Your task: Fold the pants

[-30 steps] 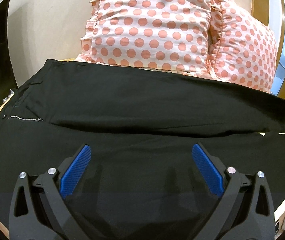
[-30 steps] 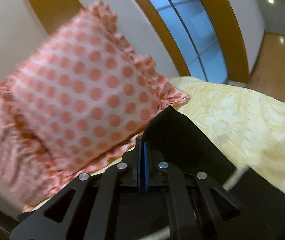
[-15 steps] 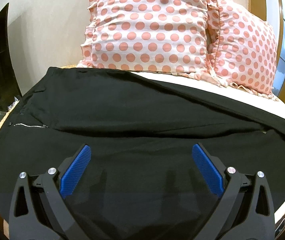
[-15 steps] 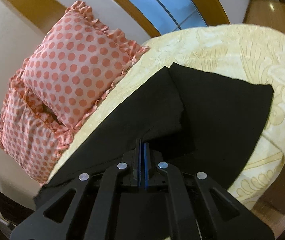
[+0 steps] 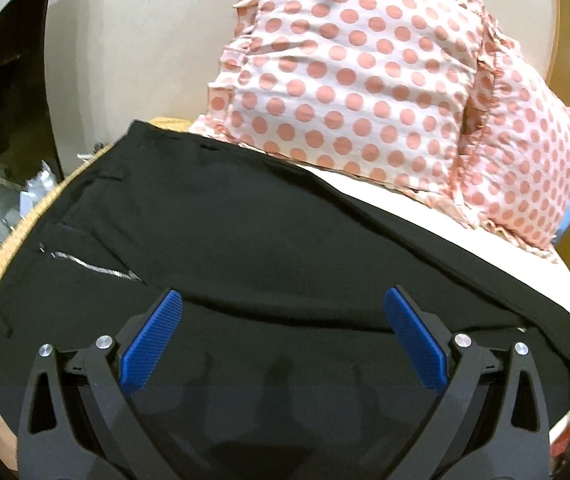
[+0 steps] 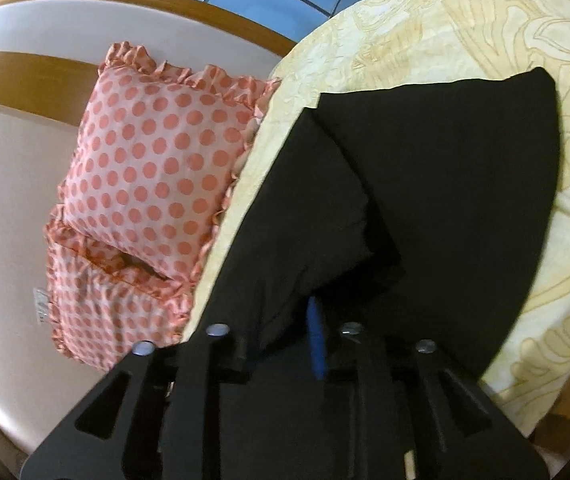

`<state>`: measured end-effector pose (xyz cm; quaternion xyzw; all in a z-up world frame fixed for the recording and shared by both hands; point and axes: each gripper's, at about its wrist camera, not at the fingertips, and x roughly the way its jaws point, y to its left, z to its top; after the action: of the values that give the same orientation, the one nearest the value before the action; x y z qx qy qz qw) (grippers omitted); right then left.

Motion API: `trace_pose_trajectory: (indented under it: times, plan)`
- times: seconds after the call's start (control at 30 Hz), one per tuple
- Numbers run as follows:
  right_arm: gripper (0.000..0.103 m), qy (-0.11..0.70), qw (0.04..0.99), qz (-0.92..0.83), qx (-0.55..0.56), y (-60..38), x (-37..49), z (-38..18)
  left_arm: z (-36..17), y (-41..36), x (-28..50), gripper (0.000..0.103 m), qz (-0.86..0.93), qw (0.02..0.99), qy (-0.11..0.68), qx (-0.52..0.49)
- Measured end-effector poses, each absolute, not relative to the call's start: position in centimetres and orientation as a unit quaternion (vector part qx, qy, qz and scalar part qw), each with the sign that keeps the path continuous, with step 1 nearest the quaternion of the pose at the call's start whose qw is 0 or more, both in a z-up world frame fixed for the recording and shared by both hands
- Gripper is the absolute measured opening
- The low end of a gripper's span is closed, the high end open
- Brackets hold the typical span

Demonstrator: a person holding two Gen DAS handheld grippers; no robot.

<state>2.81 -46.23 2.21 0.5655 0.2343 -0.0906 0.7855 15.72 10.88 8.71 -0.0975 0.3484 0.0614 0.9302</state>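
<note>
Black pants (image 5: 245,248) lie spread across the bed, waist and silver zipper (image 5: 93,268) at the left, legs running right. My left gripper (image 5: 281,336) is open and empty, its blue pads (image 5: 153,336) wide apart just above the near leg. In the right wrist view the leg ends (image 6: 445,184) lie on the bedspread, one leg's cloth (image 6: 305,216) bunched over the jaws. My right gripper (image 6: 285,340) has its jaws slightly parted, one blue pad (image 6: 317,344) showing, with cloth between them; I cannot tell whether it still holds.
Two pink polka-dot pillows (image 5: 349,76) lean against the wall behind the pants; they also show in the right wrist view (image 6: 153,160). The cream patterned bedspread (image 6: 465,28) ends in a rounded edge at the right. A dark cabinet (image 5: 9,92) stands left of the bed.
My right gripper swung down from the raised pillow view to the leg ends, and its jaws went from tight shut to slightly parted. My left gripper shifted left and closer, still open.
</note>
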Motion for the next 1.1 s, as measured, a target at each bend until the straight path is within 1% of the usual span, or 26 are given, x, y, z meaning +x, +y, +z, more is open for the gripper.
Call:
trace_pose_trajectory:
  times: [0.07,0.13,0.2,0.23,0.27,0.3,0.33,0.4,0.47,0.57,0.77,0.83,0.87,0.9,0.93,1.0,1.03,1.07,1.1]
  plan:
    - [0.037,0.235,0.784,-0.092,0.568,-46.0,2.6,2.7,8.8,10.8,15.9,0.101,0.069,0.932,0.346,-0.085]
    - [0.036,0.230,0.790,-0.104,0.558,-45.7,2.2,3.0,8.8,10.5,16.2,0.101,0.072,0.934,0.343,-0.069]
    - [0.028,0.233,0.801,-0.112,0.540,-45.5,2.7,2.9,8.7,10.0,16.6,0.101,0.078,0.936,0.340,-0.052]
    - [0.026,0.233,0.802,-0.114,0.538,-45.5,3.0,2.8,8.7,9.9,16.8,0.101,0.079,0.936,0.341,-0.046]
    - [0.019,0.231,0.803,-0.116,0.537,-45.5,3.3,2.7,8.7,9.7,17.2,0.101,0.079,0.935,0.342,-0.040]
    - [0.007,0.234,0.806,-0.123,0.530,-45.6,3.8,2.5,8.7,9.5,17.7,0.101,0.077,0.934,0.347,-0.036]
    - [0.003,0.241,0.806,-0.126,0.526,-45.7,4.4,2.2,8.8,9.5,18.0,0.101,0.074,0.933,0.350,-0.036]
    - [0.002,0.229,0.811,-0.114,0.527,-46.3,4.7,1.9,8.9,9.9,18.9,0.101,0.065,0.931,0.357,-0.046]
    - [0.002,0.196,0.820,-0.097,0.529,-46.7,3.9,2.6,9.1,10.6,19.8,0.101,0.057,0.927,0.365,-0.065]
    - [0.002,0.157,0.834,-0.082,0.523,-47.2,2.4,3.9,9.3,12.7,22.4,0.101,0.051,0.914,0.386,-0.116]
    - [0.002,0.161,0.823,-0.079,0.539,-48.0,2.2,3.3,8.4,14.8,29.1,0.100,0.067,0.888,0.424,-0.162]
    - [0.002,0.167,0.816,-0.081,0.548,-48.2,2.4,2.6,7.5,15.3,32.2,0.095,0.072,0.874,0.447,-0.175]
    - [0.002,0.170,0.812,-0.081,0.552,-48.3,2.4,2.4,7.0,15.6,33.5,0.091,0.075,0.867,0.457,-0.185]
    - [0.002,0.172,0.811,-0.081,0.553,-48.4,2.4,2.2,6.3,16.1,35.1,0.084,0.078,0.857,0.469,-0.199]
    - [0.002,0.176,0.811,-0.082,0.552,-48.4,2.4,2.1,5.7,16.5,36.1,0.081,0.084,0.849,0.478,-0.210]
    - [0.002,0.180,0.812,-0.081,0.549,-48.4,2.4,2.2,4.4,17.5,38.2,0.070,0.106,0.834,0.493,-0.225]
    - [0.002,0.181,0.813,-0.081,0.547,-48.4,2.4,2.2,4.0,17.9,38.8,0.066,0.115,0.831,0.495,-0.227]
    - [0.002,0.182,0.814,-0.080,0.546,-48.4,2.4,2.3,3.6,18.6,39.3,0.059,0.129,0.828,0.496,-0.228]
    - [0.002,0.184,0.816,-0.079,0.542,-48.5,2.5,2.4,3.4,19.2,39.5,0.046,0.134,0.826,0.495,-0.232]
